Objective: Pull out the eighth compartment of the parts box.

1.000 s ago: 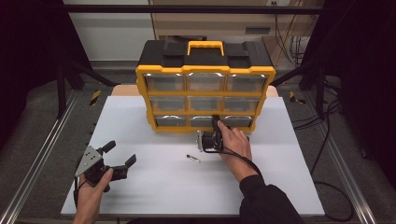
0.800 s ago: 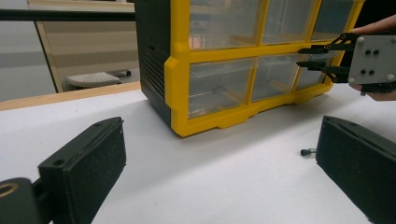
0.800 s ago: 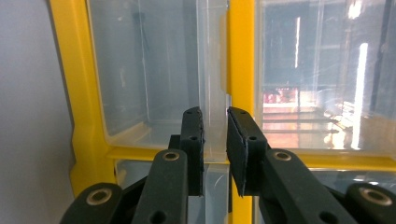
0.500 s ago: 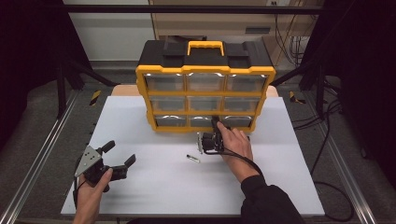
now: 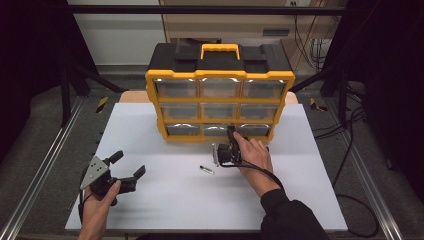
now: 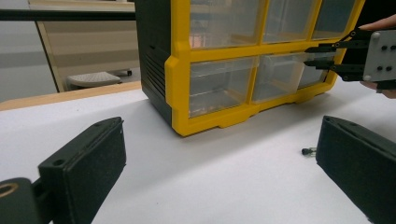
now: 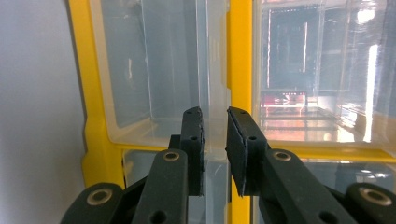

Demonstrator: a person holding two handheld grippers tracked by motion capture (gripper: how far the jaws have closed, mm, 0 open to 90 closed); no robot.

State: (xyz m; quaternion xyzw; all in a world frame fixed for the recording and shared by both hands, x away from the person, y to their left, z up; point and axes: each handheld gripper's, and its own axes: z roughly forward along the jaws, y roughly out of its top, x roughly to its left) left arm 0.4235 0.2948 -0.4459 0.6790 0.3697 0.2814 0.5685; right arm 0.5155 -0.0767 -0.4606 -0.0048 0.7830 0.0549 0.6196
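Observation:
A yellow and black drawer organizer (image 5: 220, 75) with clear drawers stands at the back of the white table (image 5: 165, 210). My right gripper (image 5: 231, 132) reaches its bottom middle drawer (image 6: 280, 74), which sticks out slightly. In the right gripper view the right gripper's (image 7: 215, 116) jaws stand almost together, pinching the drawer's clear front tab beside a yellow frame bar (image 7: 240, 56). A small metal part (image 5: 206, 169) lies on the table in front of the organizer. My left gripper (image 5: 129, 164) rests at the front left, open and with nothing in it, its pads (image 6: 88, 158) wide apart.
A cable trails from the right hand (image 5: 257, 155) back along the sleeve. Metal frame rails (image 5: 45, 165) run along both sides of the table. The small part (image 6: 308, 150) lies just beside the left gripper's right jaw in the left gripper view.

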